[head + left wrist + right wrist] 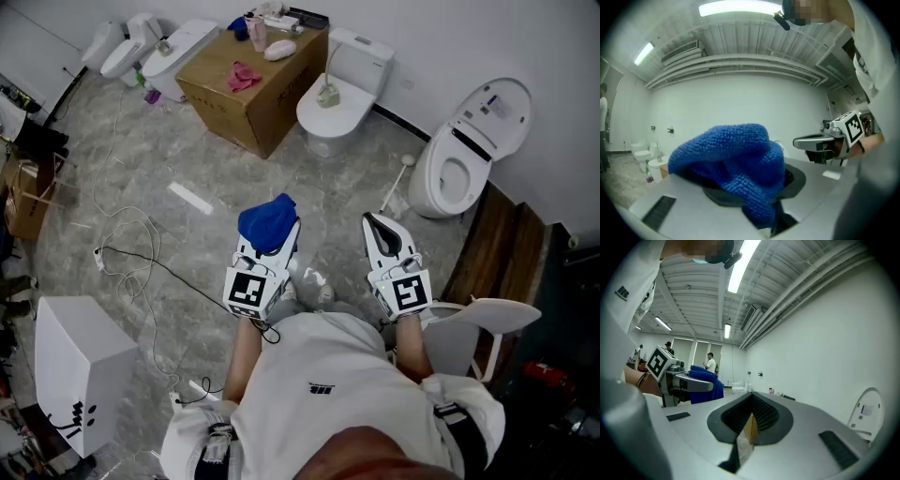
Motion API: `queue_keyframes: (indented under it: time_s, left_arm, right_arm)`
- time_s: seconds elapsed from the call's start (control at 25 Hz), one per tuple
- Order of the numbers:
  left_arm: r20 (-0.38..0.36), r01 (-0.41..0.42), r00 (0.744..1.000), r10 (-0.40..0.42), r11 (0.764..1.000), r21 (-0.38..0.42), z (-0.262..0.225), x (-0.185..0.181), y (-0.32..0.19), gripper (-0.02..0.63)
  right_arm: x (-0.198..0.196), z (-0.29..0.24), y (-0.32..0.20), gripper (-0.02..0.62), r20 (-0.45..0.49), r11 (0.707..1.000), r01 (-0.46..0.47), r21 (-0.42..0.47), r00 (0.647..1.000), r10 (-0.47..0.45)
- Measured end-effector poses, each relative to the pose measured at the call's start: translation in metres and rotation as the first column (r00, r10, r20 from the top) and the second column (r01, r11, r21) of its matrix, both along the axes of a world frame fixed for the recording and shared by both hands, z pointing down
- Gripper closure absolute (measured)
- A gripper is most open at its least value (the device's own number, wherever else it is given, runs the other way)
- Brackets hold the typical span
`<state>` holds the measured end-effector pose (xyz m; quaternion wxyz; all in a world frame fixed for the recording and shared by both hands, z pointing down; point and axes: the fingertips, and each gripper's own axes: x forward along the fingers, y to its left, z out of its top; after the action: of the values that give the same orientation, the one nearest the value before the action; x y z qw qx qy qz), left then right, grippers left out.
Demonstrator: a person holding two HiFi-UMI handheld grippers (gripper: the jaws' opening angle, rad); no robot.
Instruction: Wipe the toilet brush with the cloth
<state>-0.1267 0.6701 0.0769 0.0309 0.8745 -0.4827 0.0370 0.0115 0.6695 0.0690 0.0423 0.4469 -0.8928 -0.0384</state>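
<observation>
A blue cloth (268, 221) bulges out of my left gripper (278, 236), which is shut on it and held level in front of the person's body. In the left gripper view the cloth (736, 164) fills the space over the jaws and hides their tips. My right gripper (378, 223) is level beside it, a hand's width to the right, jaws together with nothing between them (747, 427). The white toilet brush (397, 185) stands upright on the floor beside the open toilet, ahead of the right gripper and apart from both.
An open-lid toilet (459, 169) sits at the right and a closed one (337, 94) straight ahead. A cardboard box (253, 84) carries a pink rag and bottles. Cables (131, 253) trail over the floor at left, near a white box (80, 366). A wooden board (497, 244) lies at right.
</observation>
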Motion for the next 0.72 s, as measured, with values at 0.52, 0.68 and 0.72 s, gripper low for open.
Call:
queue_keyframes:
  time_s: [0.52, 0.68, 0.72]
  left_arm:
    - [0.017, 0.019, 1.000, -0.019, 0.999, 0.031, 0.006, 0.039, -0.011, 0.463]
    - [0.020, 0.031, 0.999, -0.032, 0.999, 0.028, 0.009, 0.029, -0.030, 0.463]
    - [0.021, 0.033, 0.999, -0.033, 0.999, 0.028, 0.010, 0.028, -0.037, 0.463]
  right_arm:
    - [0.032, 0.003, -0.019, 0.600, 0.004, 0.998, 0.040, 0.040, 0.999, -0.040]
    - [0.020, 0.006, -0.039, 0.600, -0.002, 0.998, 0.050, 0.039, 0.999, -0.050]
    - [0.018, 0.006, -0.046, 0.600, -0.003, 0.998, 0.051, 0.039, 0.999, -0.051]
